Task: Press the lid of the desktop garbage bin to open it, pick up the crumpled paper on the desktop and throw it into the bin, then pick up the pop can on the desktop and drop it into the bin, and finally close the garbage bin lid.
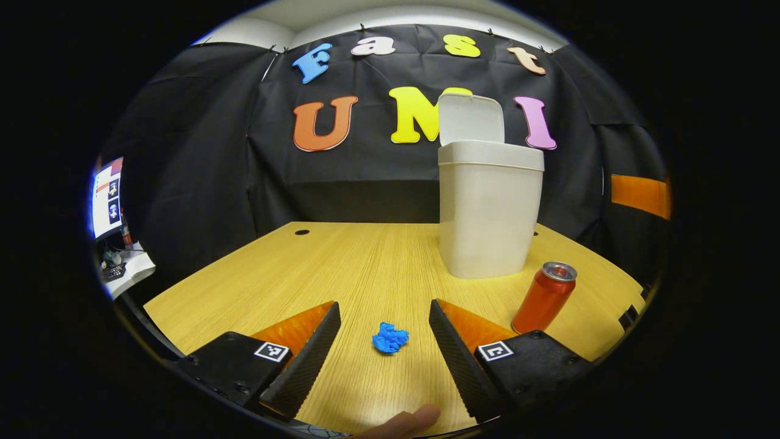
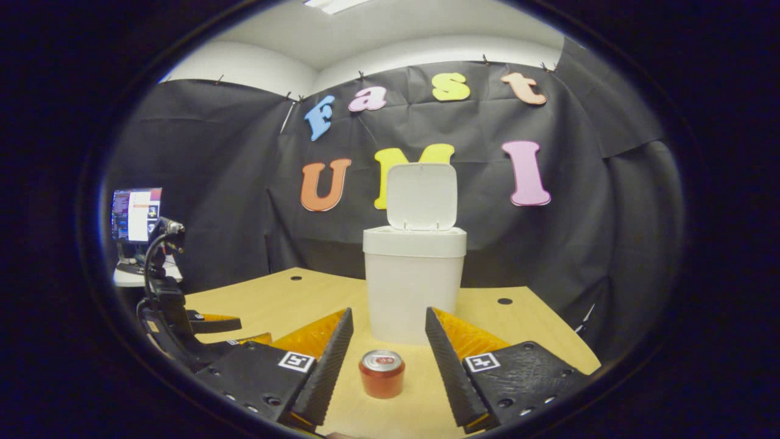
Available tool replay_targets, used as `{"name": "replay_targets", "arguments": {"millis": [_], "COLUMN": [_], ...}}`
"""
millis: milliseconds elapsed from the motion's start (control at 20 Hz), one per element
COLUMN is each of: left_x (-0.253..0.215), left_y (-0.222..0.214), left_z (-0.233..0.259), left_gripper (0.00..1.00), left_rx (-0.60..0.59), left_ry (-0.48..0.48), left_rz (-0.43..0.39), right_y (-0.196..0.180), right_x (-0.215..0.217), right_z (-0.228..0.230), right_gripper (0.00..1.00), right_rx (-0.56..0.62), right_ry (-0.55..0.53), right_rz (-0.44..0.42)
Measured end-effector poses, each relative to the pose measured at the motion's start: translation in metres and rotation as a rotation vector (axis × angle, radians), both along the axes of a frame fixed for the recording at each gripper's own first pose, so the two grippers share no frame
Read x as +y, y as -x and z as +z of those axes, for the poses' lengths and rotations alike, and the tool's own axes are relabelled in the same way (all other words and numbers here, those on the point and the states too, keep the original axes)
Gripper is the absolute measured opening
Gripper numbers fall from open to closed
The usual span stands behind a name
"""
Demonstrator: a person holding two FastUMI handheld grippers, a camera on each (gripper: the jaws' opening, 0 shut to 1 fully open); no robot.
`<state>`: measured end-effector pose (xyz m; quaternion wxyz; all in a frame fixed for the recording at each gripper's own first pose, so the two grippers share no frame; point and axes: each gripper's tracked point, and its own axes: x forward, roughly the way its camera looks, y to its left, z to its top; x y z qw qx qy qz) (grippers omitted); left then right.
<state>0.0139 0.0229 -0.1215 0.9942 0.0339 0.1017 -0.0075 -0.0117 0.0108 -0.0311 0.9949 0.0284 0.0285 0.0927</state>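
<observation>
The white bin [image 1: 489,210] stands on the wooden desk [image 1: 341,262] with its lid [image 1: 471,119] flipped up. A blue crumpled paper [image 1: 390,338] lies on the desk between the fingers of my left gripper [image 1: 385,329], which is open and not touching it. An orange pop can [image 1: 544,297] stands upright to the right of that gripper. In the right gripper view the can [image 2: 382,372] stands between the fingers of my open right gripper [image 2: 389,334], apart from both, with the bin [image 2: 414,283] and its raised lid [image 2: 421,196] behind it. The left gripper [image 2: 201,326] shows at far left.
A monitor [image 1: 108,196] and clutter sit on a side table at the left, off the desk. Two round holes [image 2: 504,301] mark the desk's back corners. A fingertip [image 1: 405,422] shows at the bottom edge of the left gripper view.
</observation>
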Motion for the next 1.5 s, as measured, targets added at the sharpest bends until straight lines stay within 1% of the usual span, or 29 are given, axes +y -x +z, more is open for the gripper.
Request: {"name": "replay_targets", "arguments": {"millis": [50,100,200,300,400,450,500,550,600,650,800,900,950,1050,1150,1200,1300,1400,1450,1500], "left_x": [0.001,0.0,-0.001,-0.002,-0.002,-0.003,-0.003,-0.003,-0.003,0.0,0.008,0.006,0.007,0.003,0.001,0.001,0.002,0.003,0.002,0.0], "left_y": [-0.001,-0.002,-0.003,-0.005,-0.007,-0.009,-0.011,-0.015,-0.02,-0.025,-0.043,-0.046,-0.05,-0.048,-0.047,-0.046,-0.046,-0.046,-0.046,-0.046], "left_z": [-0.004,-0.009,-0.019,-0.034,-0.047,-0.051,-0.058,-0.063,-0.067,-0.071,-0.081,-0.092,-0.09,-0.091,-0.091,-0.091,-0.091,-0.09,-0.09,-0.091], "left_gripper": [0.96,0.97,0.96,0.97,0.97,0.97,1.0,0.95,0.94,0.94,0.9,0.88,0.88,0.83,0.76,0.7,0.6,0.54,0.53,0.49], "left_rx": [0.015,0.029,0.06,0.111,0.154,0.168,0.19,0.21,0.224,0.248,0.305,0.357,0.336,0.347,0.346,0.343,0.344,0.342,0.339,0.34], "left_ry": [0.005,0.008,0.006,-0.001,-0.013,-0.016,-0.008,0.0,-0.003,-0.016,-0.039,-0.021,-0.009,-0.006,0.003,0.009,0.017,0.026,0.028,0.029], "left_rz": [0.003,-0.001,-0.008,-0.014,-0.022,-0.024,-0.024,-0.025,-0.023,-0.014,0.014,0.004,-0.002,-0.011,-0.02,-0.023,-0.019,-0.017,-0.018,-0.025], "right_y": [0.004,0.008,0.016,0.021,0.028,0.03,0.032,0.032,0.032,0.03,0.024,0.024,0.023,0.02,0.015,0.012,0.004,-0.006,-0.011,-0.015], "right_x": [0.0,0.001,-0.002,-0.004,-0.002,0.0,0.003,0.005,0.004,0.003,0.004,0.002,0.002,0.001,0.002,0.004,0.007,0.01,0.012,0.013], "right_z": [-0.007,-0.016,-0.031,-0.046,-0.065,-0.074,-0.084,-0.092,-0.098,-0.103,-0.112,-0.116,-0.117,-0.121,-0.127,-0.132,-0.141,-0.148,-0.15,-0.153], "right_gripper": [0.8,0.88,0.97,0.98,0.98,0.96,0.96,0.96,0.98,0.96,0.98,0.98,0.98,0.98,0.96,0.98,0.96,0.98,0.96,0.96], "right_rx": [0.006,0.014,0.023,0.017,0.025,0.039,0.054,0.071,0.085,0.097,0.126,0.144,0.149,0.156,0.174,0.19,0.224,0.25,0.262,0.275], "right_ry": [0.008,0.016,0.038,0.059,0.05,0.046,0.051,0.064,0.073,0.077,0.069,0.056,0.054,0.065,0.065,0.059,0.051,0.046,0.043,0.035], "right_rz": [0.007,0.013,0.013,0.018,0.034,0.048,0.06,0.064,0.064,0.065,0.061,0.053,0.051,0.034,0.024,0.019,0.005,-0.008,-0.012,-0.018]}}
